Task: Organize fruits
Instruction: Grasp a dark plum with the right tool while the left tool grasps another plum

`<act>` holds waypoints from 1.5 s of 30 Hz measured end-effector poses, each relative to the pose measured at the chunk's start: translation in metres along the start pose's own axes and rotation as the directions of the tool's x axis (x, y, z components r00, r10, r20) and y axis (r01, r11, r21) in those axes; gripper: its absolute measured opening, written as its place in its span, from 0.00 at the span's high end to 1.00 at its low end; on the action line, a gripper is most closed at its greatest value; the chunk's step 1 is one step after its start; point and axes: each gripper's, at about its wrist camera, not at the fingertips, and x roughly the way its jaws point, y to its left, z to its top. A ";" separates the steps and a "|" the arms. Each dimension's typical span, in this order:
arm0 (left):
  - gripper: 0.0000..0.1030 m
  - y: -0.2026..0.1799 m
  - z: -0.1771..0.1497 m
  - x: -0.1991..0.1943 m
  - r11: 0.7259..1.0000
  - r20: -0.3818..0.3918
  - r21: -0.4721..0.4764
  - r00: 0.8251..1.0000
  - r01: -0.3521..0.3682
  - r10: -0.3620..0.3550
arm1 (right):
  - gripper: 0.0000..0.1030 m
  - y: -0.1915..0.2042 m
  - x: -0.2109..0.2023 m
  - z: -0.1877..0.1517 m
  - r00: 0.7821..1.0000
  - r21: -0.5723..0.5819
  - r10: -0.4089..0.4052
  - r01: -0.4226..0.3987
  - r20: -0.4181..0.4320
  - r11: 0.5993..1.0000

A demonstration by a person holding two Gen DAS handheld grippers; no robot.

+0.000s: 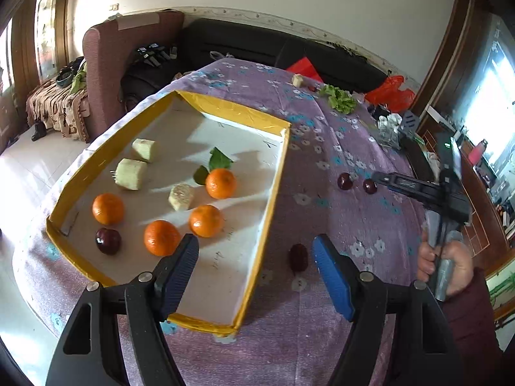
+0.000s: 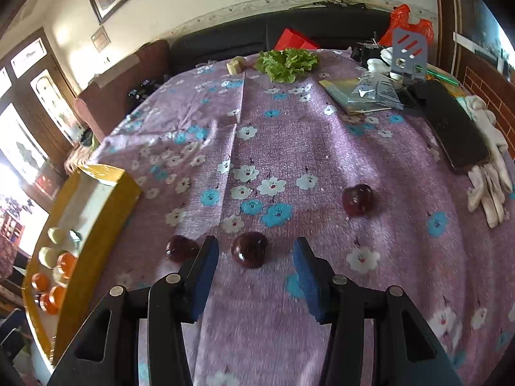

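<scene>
A yellow-rimmed tray [image 1: 273, 193] lies on the purple flowered cloth. It holds several oranges [image 1: 221, 183], three pale cut fruit pieces [image 1: 131, 173] and one dark red fruit [image 1: 108, 240]. My left gripper [image 1: 256, 257] is open and empty above the tray's right rim; a dark red fruit [image 1: 298, 257] lies on the cloth by its right finger. My right gripper [image 2: 256, 257] is open, with a dark red fruit [image 2: 249, 250] on the cloth between its fingertips. Two more dark red fruits [image 2: 181, 247] [image 2: 357, 200] lie on either side. The right gripper also shows in the left wrist view [image 1: 379, 178].
Lettuce [image 2: 286, 61] and a pale fruit piece [image 2: 236, 64] sit at the table's far edge. A black phone [image 2: 450, 128], white gloves [image 2: 489, 173], plastic bags [image 2: 376, 91] and a grey stand [image 2: 408, 54] crowd the far right. A sofa stands behind the table.
</scene>
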 end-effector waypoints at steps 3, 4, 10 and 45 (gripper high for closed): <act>0.29 -0.008 0.003 0.000 0.999 0.003 0.028 1.000 -0.025 0.025 | 0.49 0.007 0.024 -0.002 0.999 -0.011 0.017 -0.018 -0.034 1.000; 0.29 -0.010 0.004 0.001 0.999 0.002 0.038 0.999 -0.033 0.033 | 0.49 0.010 0.030 -0.003 0.999 -0.019 0.014 -0.015 -0.044 1.000; 0.29 -0.011 0.010 0.018 1.000 -0.034 0.008 0.999 -0.021 0.021 | 0.70 0.015 0.030 -0.005 0.999 -0.073 -0.038 0.038 -0.012 0.997; 0.74 -0.145 0.069 0.170 0.968 -0.139 0.246 0.990 0.043 -0.008 | 0.70 -0.056 0.007 0.005 0.974 0.215 0.225 -0.226 0.028 0.950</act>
